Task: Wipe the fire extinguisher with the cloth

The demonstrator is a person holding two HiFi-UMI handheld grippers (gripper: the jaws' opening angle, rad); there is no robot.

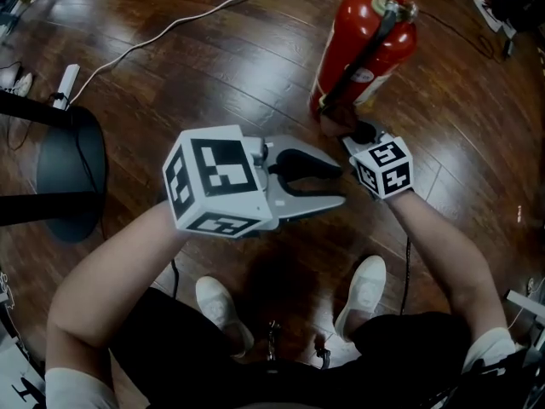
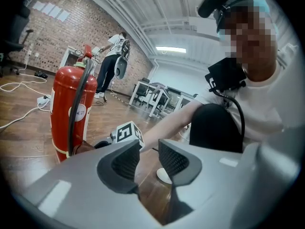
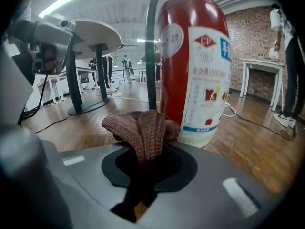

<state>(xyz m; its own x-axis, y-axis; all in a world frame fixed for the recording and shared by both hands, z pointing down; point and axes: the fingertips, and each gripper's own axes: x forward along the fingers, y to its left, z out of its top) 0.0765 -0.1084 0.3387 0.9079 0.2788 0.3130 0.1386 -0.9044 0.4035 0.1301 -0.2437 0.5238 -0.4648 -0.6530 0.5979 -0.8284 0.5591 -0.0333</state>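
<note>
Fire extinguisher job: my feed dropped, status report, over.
Left tool open, empty. Right tool shut on brown knitted cloth, low beside base of red cylindrical fire extinguisher. Nothing between them.

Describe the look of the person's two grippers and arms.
The left gripper and right gripper have light grey bodies and dark ribbed pads. Each carries a white cube with black square markers. The arms are bare below short white sleeves.

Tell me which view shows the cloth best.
The right gripper view: the brown knitted cloth sits mid-frame, pinched in the right gripper, beside the fire extinguisher. The head view and left gripper view each show only a brown scrap by the extinguisher's base.
</note>
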